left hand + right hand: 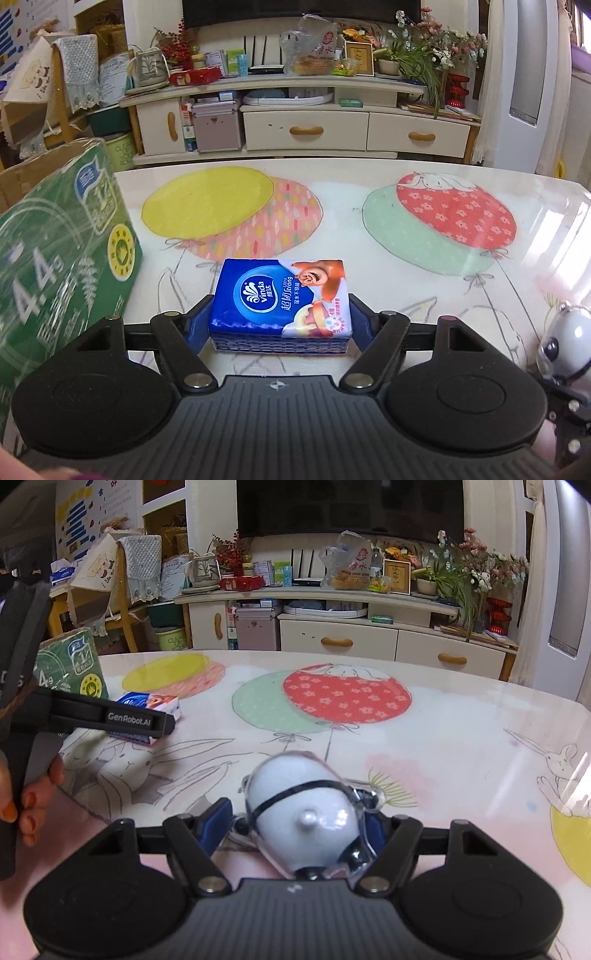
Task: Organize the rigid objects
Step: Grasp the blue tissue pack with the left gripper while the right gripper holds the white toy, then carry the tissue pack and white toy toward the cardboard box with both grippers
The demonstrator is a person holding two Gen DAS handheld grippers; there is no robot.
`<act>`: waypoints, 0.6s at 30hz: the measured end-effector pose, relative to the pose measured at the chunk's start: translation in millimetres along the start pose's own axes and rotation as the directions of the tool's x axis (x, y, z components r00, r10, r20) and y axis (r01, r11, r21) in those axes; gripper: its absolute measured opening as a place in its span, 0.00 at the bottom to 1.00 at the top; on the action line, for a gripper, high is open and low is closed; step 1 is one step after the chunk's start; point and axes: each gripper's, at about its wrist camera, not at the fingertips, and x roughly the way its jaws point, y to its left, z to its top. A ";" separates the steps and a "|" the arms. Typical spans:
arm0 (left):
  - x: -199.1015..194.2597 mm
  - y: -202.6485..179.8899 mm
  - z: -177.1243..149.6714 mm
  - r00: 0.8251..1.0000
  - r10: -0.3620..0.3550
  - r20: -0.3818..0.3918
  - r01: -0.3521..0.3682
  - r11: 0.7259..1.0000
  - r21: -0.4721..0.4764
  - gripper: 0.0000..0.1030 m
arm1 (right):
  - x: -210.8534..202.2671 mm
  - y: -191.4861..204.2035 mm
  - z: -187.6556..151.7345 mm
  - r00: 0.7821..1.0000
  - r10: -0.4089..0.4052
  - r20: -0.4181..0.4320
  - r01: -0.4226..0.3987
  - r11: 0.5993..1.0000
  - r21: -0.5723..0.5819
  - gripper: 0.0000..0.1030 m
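Left wrist view shows the left gripper [279, 317] straddling a blue tissue pack [282, 302] that lies flat on the table [369, 258], just in front of the printed yellow and pink balloons. Its blue pads sit at the pack's two short sides; I cannot tell whether they already press on the wrapper or only stand just beside it, so I count this claw as not yet clamped. A green carton [62, 251] stands upright close by on the left, apart from the pack.

By my judgement the pack is light and soft under a glossy film, so it will dent before it resists, and the film may slide. The short sides, low and near the middle, look like the right place to hold it, with a gentle squeeze.

Right wrist view shows the right gripper [299, 834] with a white toy [306, 812] in a clear plastic shell lying between its pads on the near part of the table. The right-hand pad seems to touch the shell, while the left one looks slightly clear of it, though the view is poor there. The shell looks hard, smooth and rounded, likely slippery and prone to rolling, perhaps brittle; its widest part across the middle would give the surest hold.
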 end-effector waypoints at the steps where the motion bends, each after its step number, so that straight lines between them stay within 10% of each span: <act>1: -2.6 -1.3 -1.9 1.000 0.004 0.001 -0.004 1.000 0.000 0.88 | -0.2 -0.3 -0.4 1.000 0.000 0.003 0.000 1.000 0.002 0.69; 18: -39.5 -14.9 -32.7 1.000 0.006 -0.002 -0.006 1.000 0.007 0.87 | -31.6 -2.9 -22.3 0.996 -0.084 0.043 0.080 0.993 0.083 0.69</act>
